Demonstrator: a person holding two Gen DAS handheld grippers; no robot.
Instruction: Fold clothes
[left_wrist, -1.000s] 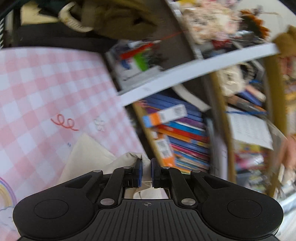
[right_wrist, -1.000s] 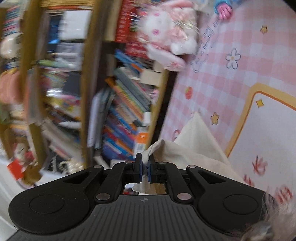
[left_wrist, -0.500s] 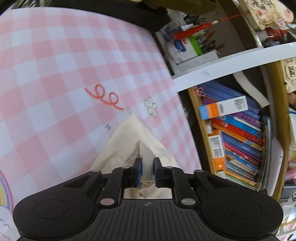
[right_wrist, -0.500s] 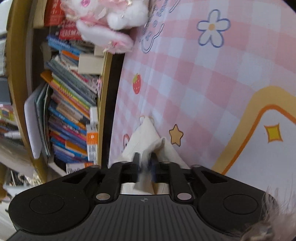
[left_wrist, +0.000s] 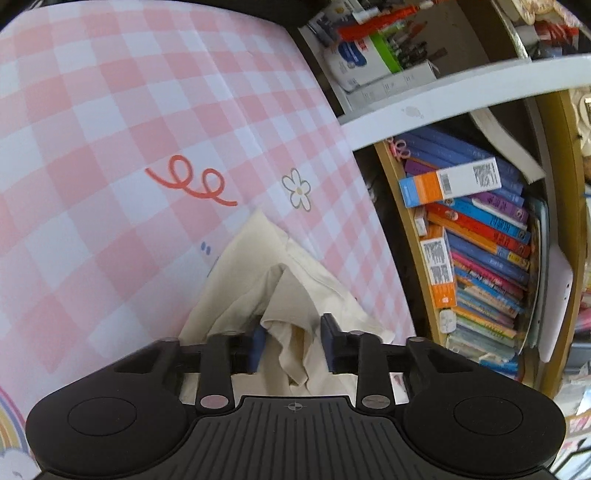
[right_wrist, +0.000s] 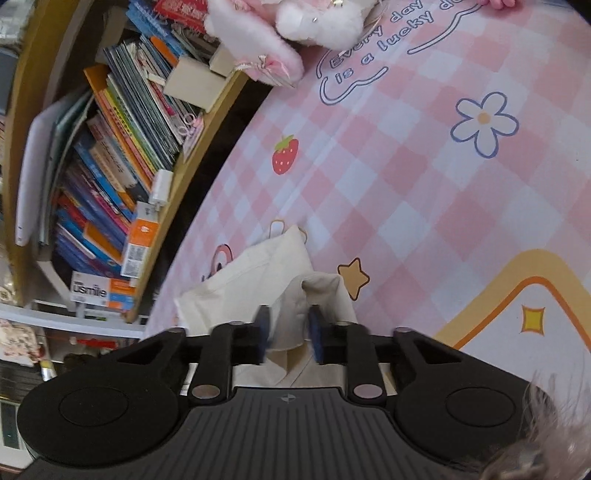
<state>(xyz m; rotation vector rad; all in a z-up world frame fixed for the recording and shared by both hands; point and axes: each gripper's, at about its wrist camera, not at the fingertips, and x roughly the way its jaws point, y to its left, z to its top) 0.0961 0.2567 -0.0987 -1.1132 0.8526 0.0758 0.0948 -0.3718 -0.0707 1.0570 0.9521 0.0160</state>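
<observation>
**Cream garment lies between two parted claws on pink checked cloth**

A bookshelf (left_wrist: 476, 236) packed with leaning books stands beside a worktop (left_wrist: 110, 129) covered in a pink checked cloth. The cream garment (left_wrist: 258, 273) lies crumpled on that cloth near its edge. The left claw (left_wrist: 291, 341) points along the cloth, fingers spread wide with a loose fold bunched between them. The right claw (right_wrist: 288, 332) is likewise parted around a raised fold of the garment (right_wrist: 266, 269). A plush toy (right_wrist: 295, 26) is cut off at the top; the garment's lower part is hidden behind both claws.
</observation>
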